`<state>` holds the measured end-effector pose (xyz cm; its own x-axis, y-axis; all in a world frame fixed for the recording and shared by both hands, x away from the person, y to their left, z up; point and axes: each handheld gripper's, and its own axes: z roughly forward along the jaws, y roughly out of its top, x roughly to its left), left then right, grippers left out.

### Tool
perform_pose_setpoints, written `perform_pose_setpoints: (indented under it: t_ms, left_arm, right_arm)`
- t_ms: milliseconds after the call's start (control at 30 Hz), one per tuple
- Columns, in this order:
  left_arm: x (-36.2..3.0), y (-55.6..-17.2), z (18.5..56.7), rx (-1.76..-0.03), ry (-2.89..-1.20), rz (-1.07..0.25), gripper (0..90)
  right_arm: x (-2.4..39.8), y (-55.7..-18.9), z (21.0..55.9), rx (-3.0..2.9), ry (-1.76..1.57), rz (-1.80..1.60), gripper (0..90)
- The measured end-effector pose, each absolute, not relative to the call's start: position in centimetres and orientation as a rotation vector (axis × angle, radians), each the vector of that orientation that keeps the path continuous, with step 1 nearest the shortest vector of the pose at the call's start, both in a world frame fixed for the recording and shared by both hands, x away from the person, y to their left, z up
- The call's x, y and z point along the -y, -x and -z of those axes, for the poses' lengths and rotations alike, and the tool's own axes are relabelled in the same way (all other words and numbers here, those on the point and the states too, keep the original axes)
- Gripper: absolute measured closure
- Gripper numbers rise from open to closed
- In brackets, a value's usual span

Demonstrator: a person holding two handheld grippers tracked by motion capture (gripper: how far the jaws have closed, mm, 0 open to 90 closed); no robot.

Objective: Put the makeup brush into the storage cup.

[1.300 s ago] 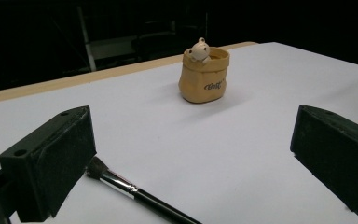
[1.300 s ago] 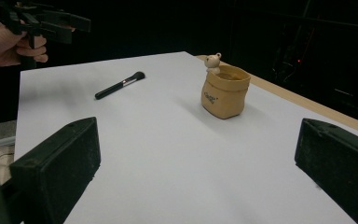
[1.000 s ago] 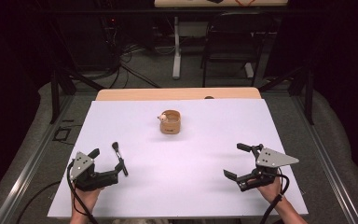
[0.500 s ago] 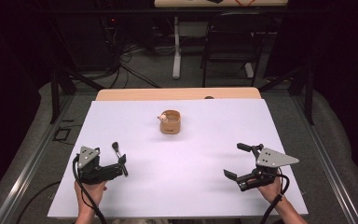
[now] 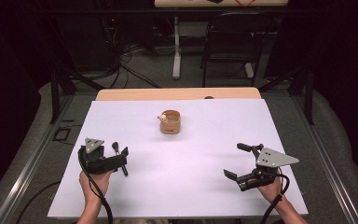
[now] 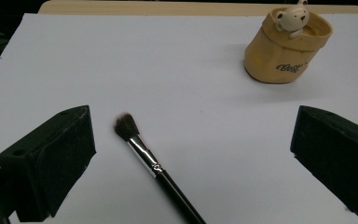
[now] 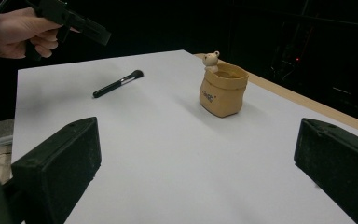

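Left gripper [image 5: 121,161] jaws apart above makeup brush [image 6: 156,168]; right gripper [image 5: 244,161] jaws apart; bear-trimmed holder [image 5: 170,122] mid-table.

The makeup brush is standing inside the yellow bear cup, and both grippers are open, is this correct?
Not quite. The makeup brush lies flat on the white table cover, apart from the yellow bear cup, as the left gripper view shows. The left gripper and right gripper are indeed open.

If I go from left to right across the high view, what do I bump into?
Left claw with the brush → bear pot → right claw.
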<state>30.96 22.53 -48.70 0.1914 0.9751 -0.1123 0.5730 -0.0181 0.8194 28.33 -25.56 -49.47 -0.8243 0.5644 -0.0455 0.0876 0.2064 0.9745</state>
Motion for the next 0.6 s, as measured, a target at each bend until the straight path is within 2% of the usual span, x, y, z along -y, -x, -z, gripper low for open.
perform_pose_setpoints:
  t_ms: [333, 600]
  left_arm:
    - [-22.1, -32.8, 47.7, -1.586, -1.741, -0.618, 0.0]
    - [-22.0, -34.4, 47.6, -1.689, -1.733, -0.532, 0.0]
  right_arm:
    - [25.6, -28.3, 49.5, -2.095, -0.608, -1.652, 0.3]
    - [25.6, -28.3, 49.5, -2.101, -0.599, -1.651, 0.4]
